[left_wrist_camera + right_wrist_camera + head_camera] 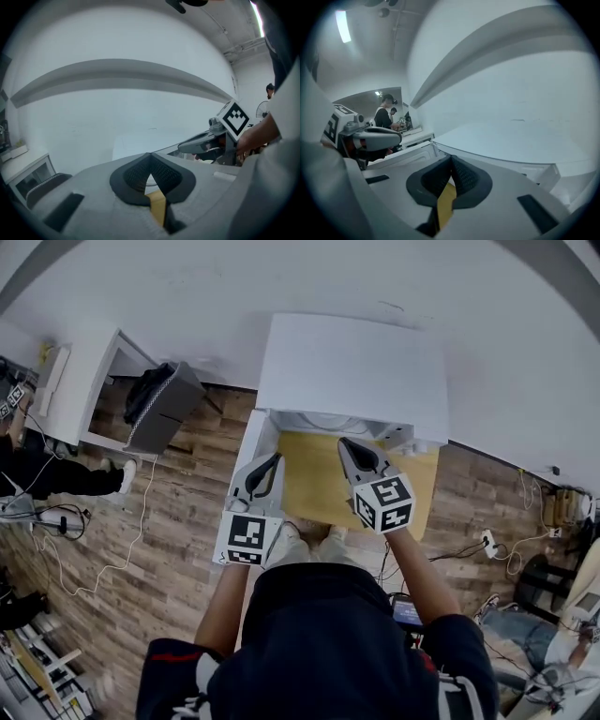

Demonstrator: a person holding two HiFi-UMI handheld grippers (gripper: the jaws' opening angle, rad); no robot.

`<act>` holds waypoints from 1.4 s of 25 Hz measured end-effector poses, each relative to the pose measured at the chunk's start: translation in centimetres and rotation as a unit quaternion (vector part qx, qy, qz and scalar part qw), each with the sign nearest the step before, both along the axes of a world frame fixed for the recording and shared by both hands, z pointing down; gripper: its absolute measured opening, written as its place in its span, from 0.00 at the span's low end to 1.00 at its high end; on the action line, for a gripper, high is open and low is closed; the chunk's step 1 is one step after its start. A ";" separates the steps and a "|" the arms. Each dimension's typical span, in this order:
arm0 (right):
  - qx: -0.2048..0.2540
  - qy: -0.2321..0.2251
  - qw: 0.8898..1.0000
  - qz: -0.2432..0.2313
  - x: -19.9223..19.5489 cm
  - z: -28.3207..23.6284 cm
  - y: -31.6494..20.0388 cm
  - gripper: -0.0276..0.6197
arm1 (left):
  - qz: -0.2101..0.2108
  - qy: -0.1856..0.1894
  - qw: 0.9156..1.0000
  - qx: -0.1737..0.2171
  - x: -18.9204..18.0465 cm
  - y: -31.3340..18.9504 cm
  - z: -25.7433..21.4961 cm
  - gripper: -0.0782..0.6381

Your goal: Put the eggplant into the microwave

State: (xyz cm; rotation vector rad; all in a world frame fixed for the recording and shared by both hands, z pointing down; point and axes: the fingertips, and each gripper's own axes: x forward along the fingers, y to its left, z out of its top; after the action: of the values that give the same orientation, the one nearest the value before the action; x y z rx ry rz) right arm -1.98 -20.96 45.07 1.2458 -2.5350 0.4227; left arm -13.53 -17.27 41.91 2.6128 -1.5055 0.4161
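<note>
No eggplant shows in any view. The white microwave [352, 367] is seen from above, its flat top toward me, at the far end of a small yellow table [314, 484]. Over that table my left gripper [274, 461] and right gripper [345, 442] hang side by side, raised and pointing at the microwave. The left gripper [150, 158] has its black pads meeting at the tips with nothing between them. The right gripper [451, 159] is shut and empty too. Each gripper view shows the other gripper off to the side, the right gripper [206, 140] and the left gripper [375, 136].
A white desk [84, 390] with a dark chair [159, 404] stands to the left on the wooden floor. Cables [112, 549] trail at the left, and a power strip [489, 542] lies at the right. A person in black [37, 474] is at the left edge.
</note>
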 end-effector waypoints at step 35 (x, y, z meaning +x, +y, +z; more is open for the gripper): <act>0.159 -0.045 0.986 0.020 1.1 -14.0 3.5 0.06 | -0.013 0.010 0.995 0.103 -0.3 0.5 -8.8 0.13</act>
State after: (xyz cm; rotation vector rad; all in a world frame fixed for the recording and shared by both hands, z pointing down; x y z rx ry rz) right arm -0.90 -17.50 31.05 1.4175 -2.7366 0.0836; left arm -13.87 -16.77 33.09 2.7360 -1.6548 0.2430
